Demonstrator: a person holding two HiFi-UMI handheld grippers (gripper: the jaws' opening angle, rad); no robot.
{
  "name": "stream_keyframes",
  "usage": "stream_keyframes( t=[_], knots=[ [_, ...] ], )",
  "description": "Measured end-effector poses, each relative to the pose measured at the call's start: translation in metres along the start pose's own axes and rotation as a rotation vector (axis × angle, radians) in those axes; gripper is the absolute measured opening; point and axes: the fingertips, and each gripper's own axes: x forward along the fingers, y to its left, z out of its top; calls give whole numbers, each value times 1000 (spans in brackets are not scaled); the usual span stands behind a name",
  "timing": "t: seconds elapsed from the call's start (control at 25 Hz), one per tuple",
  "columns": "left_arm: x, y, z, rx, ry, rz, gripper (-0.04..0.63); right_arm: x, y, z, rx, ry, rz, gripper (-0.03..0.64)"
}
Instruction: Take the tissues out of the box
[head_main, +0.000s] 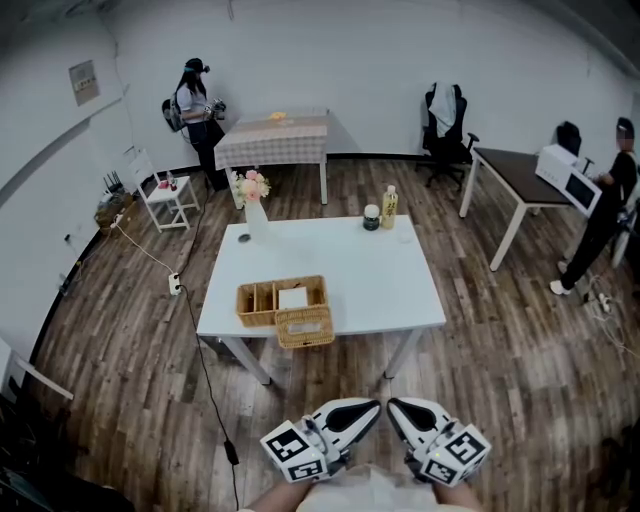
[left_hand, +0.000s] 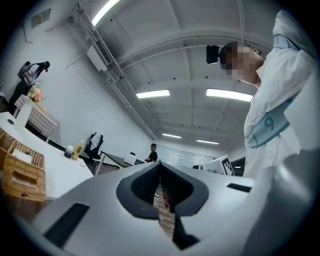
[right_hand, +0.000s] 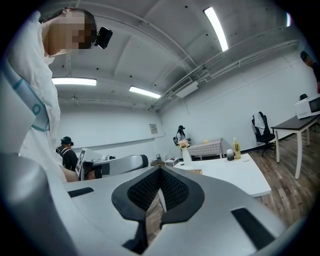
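Tabletop (head_main: 400, 290) mid-room, tissue box (head_main: 304, 326) untouched; left tool (left_hand: 160, 165) and right tool (right_hand: 160, 170) closed, empty, well apart from it, so not started.

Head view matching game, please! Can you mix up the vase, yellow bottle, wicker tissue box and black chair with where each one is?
Things: 1 vase; 2 yellow bottle; 3 wicker tissue box; 4 black chair.
Places: A near edge of the white table; B by the back wall; C table's far left corner; D beside the dark jar.
Pairs: 1-C, 2-D, 3-A, 4-B.
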Motion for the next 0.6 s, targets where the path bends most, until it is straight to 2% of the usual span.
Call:
stream_keyframes(
  t=[0.28,0.48,0.6],
  knots=[
    [-5,9,4,-15,-4,10,3,9,-1,0,13,6,-2,31],
    [-18,27,11,-24,-17,29,3,29,1,4,76,-39,36,34],
    [-27,39,16,-30,-25,43,3,44,2,3,75,-31,47,34]
  ],
)
